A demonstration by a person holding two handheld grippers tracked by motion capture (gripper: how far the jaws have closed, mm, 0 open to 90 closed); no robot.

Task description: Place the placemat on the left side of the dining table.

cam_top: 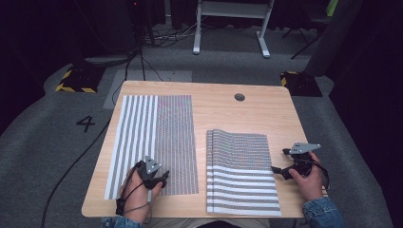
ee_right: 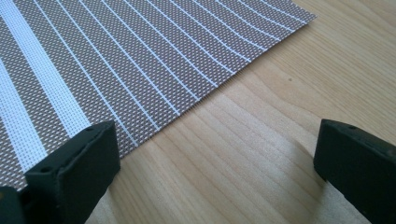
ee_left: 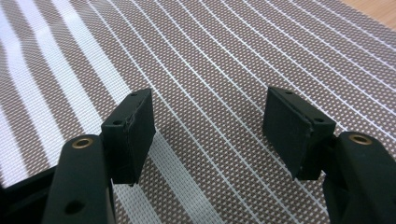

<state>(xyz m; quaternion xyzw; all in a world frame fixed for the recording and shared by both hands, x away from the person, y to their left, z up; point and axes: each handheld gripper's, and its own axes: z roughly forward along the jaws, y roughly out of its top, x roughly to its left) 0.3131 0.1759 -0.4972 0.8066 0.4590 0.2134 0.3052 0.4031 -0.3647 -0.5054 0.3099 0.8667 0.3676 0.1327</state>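
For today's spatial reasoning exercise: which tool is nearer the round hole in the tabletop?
Right. The right tool sits beside the folded mat, on the same side as the hole; the left tool hovers over the flat mat, farther away.

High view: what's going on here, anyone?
A person at a wooden table holds a gripper in each hand. The left gripper sits open over the single striped placemat laid flat on the left, holding nothing. The right gripper is open too, over bare wood at the right edge of a stack of striped placemats. Nothing is gripped at this moment.
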